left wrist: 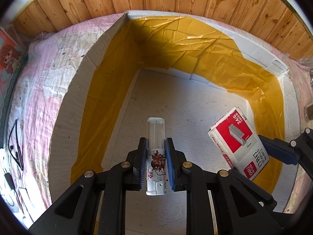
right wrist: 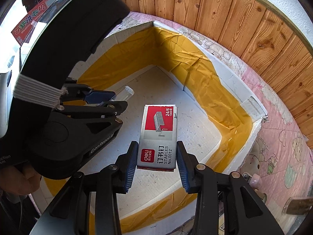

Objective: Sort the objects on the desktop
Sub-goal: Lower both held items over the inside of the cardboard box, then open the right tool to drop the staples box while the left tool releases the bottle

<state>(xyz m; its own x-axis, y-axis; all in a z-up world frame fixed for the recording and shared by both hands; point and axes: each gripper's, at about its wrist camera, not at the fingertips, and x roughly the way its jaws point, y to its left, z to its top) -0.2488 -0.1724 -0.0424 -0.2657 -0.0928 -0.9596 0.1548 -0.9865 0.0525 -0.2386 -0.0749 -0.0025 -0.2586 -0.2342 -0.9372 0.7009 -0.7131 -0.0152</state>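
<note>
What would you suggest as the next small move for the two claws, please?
Probably lower both a little and open them: the left claw holds the clear tube and the right claw holds the staple box, both above the cardboard box's floor.

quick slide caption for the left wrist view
Left gripper holds a clear plastic tube over the tape-lined cardboard box, staples box alongside.
</note>
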